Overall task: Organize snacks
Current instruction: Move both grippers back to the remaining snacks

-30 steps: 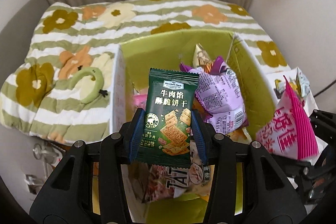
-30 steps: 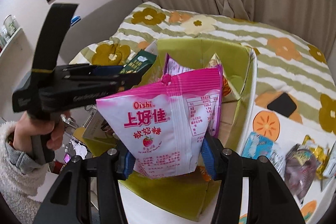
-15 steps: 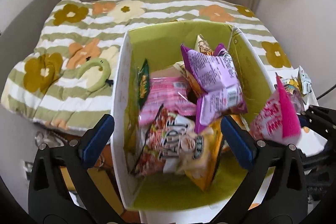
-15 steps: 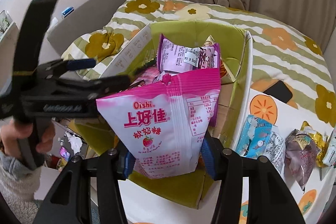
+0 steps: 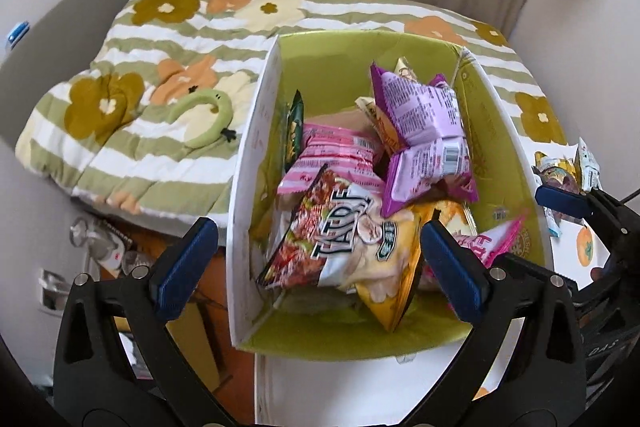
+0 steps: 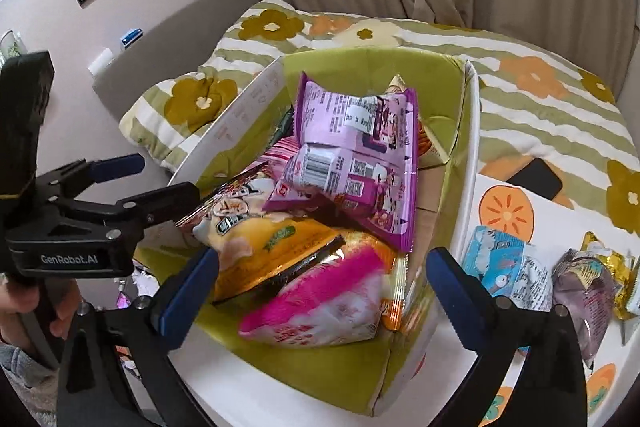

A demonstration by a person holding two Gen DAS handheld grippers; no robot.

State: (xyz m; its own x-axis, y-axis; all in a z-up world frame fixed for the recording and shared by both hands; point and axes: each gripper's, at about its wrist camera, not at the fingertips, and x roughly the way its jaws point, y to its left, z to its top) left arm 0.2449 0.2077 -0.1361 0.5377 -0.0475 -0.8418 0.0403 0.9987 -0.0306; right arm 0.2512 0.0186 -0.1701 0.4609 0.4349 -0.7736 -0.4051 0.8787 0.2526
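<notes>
A green-lined box (image 5: 500, 131) (image 6: 452, 95) holds several snack bags. The pink Oishi bag (image 6: 320, 307) lies blurred at the box's near end, its tip also in the left wrist view (image 5: 496, 239). A purple bag (image 5: 424, 135) (image 6: 356, 155) lies on top, a Tao Li bag (image 5: 340, 239) in front. The green biscuit packet (image 5: 295, 127) stands against the left wall. My left gripper (image 5: 316, 263) (image 6: 160, 183) is open and empty over the box's near left. My right gripper (image 6: 320, 291) is open and empty above the pink bag.
Loose snacks lie on the white table with orange prints to the right of the box: a blue packet (image 6: 504, 267), a purple bag (image 6: 584, 291) and a gold one (image 6: 608, 255). A black phone (image 6: 536, 179) lies near them. A flowered striped blanket (image 5: 152, 99) covers the bed behind.
The left gripper opened and dropped the green biscuit packet into the box a second ago. The right gripper has now opened and the pink Oishi bag has fallen into the box.
</notes>
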